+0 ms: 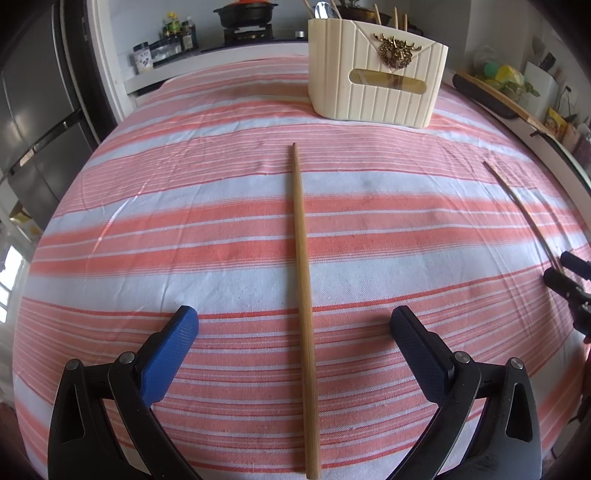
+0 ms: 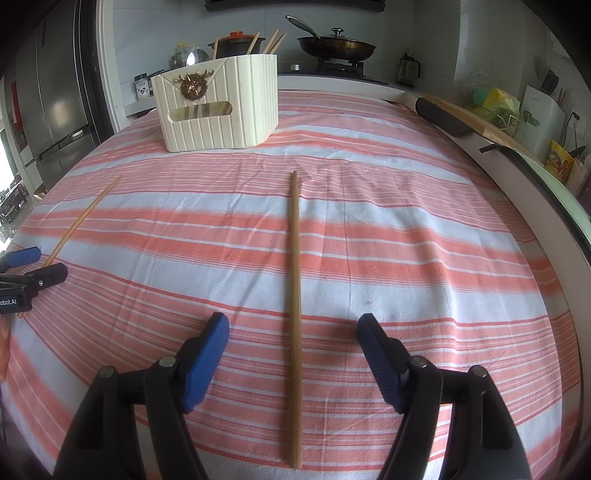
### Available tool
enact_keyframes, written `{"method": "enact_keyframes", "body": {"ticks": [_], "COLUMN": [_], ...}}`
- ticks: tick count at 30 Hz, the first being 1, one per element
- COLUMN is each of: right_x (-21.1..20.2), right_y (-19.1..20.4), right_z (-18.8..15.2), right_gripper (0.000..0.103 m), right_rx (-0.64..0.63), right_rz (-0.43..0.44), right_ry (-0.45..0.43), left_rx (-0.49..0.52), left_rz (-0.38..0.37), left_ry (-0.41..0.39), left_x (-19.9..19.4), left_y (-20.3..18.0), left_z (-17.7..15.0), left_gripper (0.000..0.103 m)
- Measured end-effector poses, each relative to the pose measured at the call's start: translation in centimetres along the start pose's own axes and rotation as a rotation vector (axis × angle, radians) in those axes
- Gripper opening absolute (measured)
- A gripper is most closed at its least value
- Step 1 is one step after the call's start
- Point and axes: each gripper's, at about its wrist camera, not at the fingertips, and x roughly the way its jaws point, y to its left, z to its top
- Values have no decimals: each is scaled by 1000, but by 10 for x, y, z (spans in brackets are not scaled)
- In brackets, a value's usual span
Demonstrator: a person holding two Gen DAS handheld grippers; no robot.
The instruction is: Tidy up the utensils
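Note:
Two wooden chopsticks lie on the striped cloth. One chopstick (image 1: 303, 295) lies lengthwise between the spread fingers of my open left gripper (image 1: 293, 321). The other chopstick (image 2: 294, 291) lies lengthwise between the fingers of my open right gripper (image 2: 293, 325). Each gripper straddles the thick end of its chopstick without touching it. A cream ribbed utensil holder (image 1: 376, 70) stands at the far side, also in the right wrist view (image 2: 218, 101), holding a spoon and several chopsticks. The right gripper (image 1: 565, 273) shows at the left view's right edge, the left gripper (image 2: 33, 266) at the right view's left edge.
The table is covered by a pink and white striped cloth (image 1: 184, 221). Behind it runs a counter with a stove, a pot (image 1: 245, 13) and a pan (image 2: 336, 46). A fridge (image 1: 33, 110) stands at the left. A cutting board and clutter (image 2: 480, 114) sit at the right edge.

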Motion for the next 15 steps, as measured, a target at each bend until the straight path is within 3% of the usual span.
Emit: {"method": "enact_keyframes", "body": {"ticks": [10,13,15], "right_x": [0,0,0], "right_y": [0,-1,-5], "right_z": [0,2,10], "right_gripper": [74,74,74], "right_rx": [-1,-9,-40], "right_rz": [2,11,53], "right_ry": [0,31,117], "left_rx": [3,48,43], "left_rz": [-6,-71,-148], "left_ry": [5,71,93], "left_x": [0,-2,-10], "left_y": [0,5,18], "left_z": [1,7,18], "left_gripper": [102,101,101]}}
